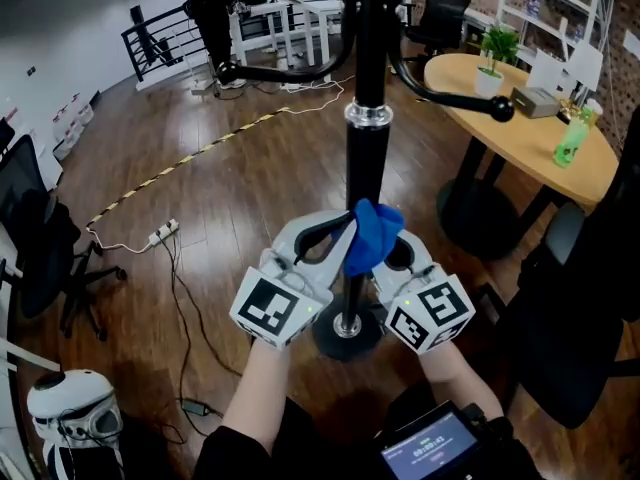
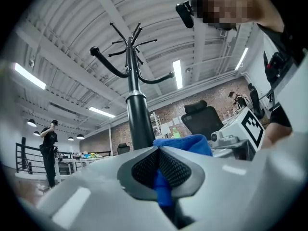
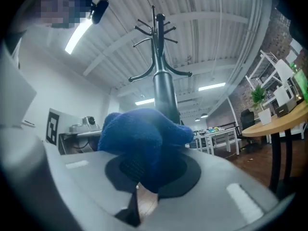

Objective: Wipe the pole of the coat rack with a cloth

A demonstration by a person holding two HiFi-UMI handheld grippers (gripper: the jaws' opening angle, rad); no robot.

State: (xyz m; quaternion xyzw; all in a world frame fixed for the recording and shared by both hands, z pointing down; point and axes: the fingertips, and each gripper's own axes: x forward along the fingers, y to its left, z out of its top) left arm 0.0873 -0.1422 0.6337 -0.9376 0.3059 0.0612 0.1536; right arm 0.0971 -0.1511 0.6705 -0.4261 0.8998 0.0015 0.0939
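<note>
The coat rack's black pole (image 1: 364, 158) rises from a round base (image 1: 347, 330) in front of me, with curved hooks (image 1: 455, 99) branching higher up. A blue cloth (image 1: 373, 232) is bunched against the pole, just below its silver collar (image 1: 369, 114). My left gripper (image 1: 343, 232) is shut on the cloth's left side and my right gripper (image 1: 393, 252) is shut on its right side. In the left gripper view the cloth (image 2: 185, 144) is pinched between the pads, with the pole (image 2: 139, 120) just behind. In the right gripper view the cloth (image 3: 138, 137) covers the fingertips, in front of the pole (image 3: 165, 93).
A round wooden table (image 1: 521, 158) with a potted plant (image 1: 497, 54) and a green bottle (image 1: 572, 140) stands at the right. A dark chair (image 1: 575, 308) is close on the right, an office chair (image 1: 42, 243) on the left. A power strip and cables (image 1: 163, 234) lie on the floor.
</note>
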